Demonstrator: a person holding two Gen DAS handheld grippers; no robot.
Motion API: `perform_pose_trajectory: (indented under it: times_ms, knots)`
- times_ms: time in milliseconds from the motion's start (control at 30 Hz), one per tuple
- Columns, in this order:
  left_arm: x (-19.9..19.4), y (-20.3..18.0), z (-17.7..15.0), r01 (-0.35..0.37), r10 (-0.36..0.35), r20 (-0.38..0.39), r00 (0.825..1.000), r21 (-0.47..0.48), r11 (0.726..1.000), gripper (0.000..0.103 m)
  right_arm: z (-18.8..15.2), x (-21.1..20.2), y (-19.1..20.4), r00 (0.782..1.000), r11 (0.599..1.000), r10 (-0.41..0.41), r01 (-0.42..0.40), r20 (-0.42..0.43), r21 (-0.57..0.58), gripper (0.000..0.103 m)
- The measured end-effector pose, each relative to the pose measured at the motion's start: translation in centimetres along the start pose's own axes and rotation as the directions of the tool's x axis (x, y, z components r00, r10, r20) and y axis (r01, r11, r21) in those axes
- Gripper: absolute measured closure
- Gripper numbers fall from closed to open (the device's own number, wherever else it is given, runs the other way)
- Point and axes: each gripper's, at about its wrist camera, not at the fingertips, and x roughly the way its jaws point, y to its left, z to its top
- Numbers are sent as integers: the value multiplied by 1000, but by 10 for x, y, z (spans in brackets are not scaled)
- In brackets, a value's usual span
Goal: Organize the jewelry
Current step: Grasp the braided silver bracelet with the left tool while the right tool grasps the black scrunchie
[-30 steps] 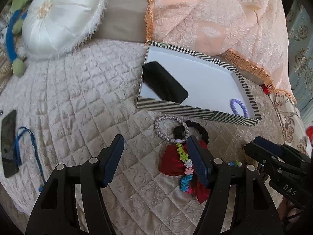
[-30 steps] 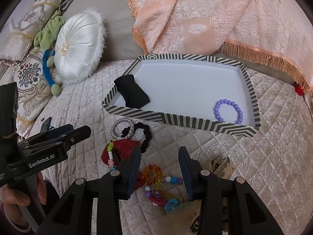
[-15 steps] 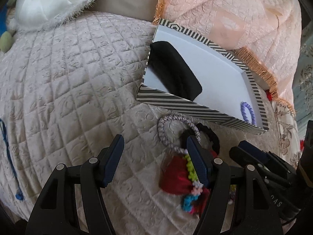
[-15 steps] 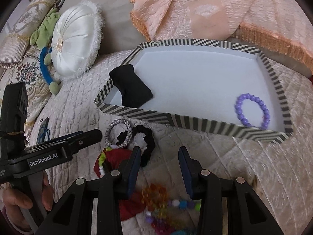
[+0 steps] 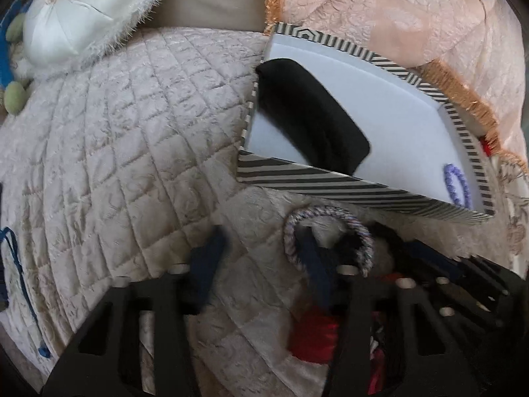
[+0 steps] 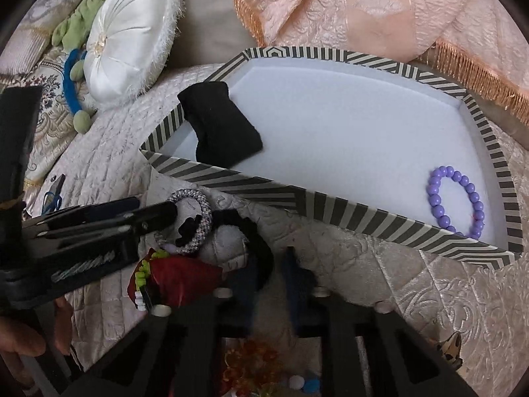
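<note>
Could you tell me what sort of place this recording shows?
Probably a bedroom: everything lies on a quilted bedspread, with a round white cushion and a fringed peach throw behind the striped tray.

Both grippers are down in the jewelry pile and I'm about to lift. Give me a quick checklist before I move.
1. Left gripper on the braided ring: one finger sits inside the loop and the jaws have just been closing, but the pads are not pinching it. Not ok.
2. Right gripper grip: the jaws have just been closing and are nearly together beside the black scrunchie. Whether it is caught: cannot tell.
3. Ring free of neighbours: it overlaps the scrunchie. Not ok.
4. Room in the striped tray: only a black cushion and a purple bead bracelet inside. Ok.
</note>
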Motion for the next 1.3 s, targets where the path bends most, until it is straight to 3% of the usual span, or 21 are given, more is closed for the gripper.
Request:
perform_pose_trajectory:
  times_ms: [33, 133, 300, 400, 567, 800, 1133, 1233, 1267, 1300]
  knots:
    - [0, 1, 0, -3, 3, 10, 1000, 0, 1000, 84, -1, -2, -1, 1000, 1000, 0, 0, 5, 1, 96]
    - [-3, 8, 1, 20, -20, 26, 999, 2, 1000, 97, -3, -18, -5, 999, 1000, -19, 19, 42, 2, 99]
    - [-28, 19, -2, 65, -64, 63, 996, -20, 998, 97, -8, -56, -13, 993, 1000, -9, 7, 114, 15, 100]
    - [-45, 21, -3, 72, -70, 89, 994, -18, 997, 97, -5, -65, -13, 994, 1000, 10, -11, 113, 10, 100]
    - [-62, 20, -7, 67, -66, 107, 992, -12, 998, 97, 0, -48, -10, 998, 998, 48, -50, 50, 46, 100]
    - [-74, 14, -12, 53, -55, 122, 991, 20, 998, 97, 9, 5, 3, 999, 999, 20, -18, -48, 38, 99]
    - [-74, 15, -15, 66, -67, 114, 991, 12, 998, 97, 8, 0, -1, 999, 997, 37, -37, -3, 68, 98]
    - [-73, 14, -15, 65, -65, 113, 991, 11, 998, 97, 8, -7, -1, 999, 998, 29, -31, 17, 61, 86]
    - [-73, 14, -15, 67, -68, 111, 991, 8, 998, 97, 8, -8, -1, 999, 998, 32, -33, 17, 59, 65]
    - [-72, 14, -15, 69, -69, 109, 992, 6, 998, 97, 8, -7, -2, 999, 997, 46, -47, 14, 63, 52]
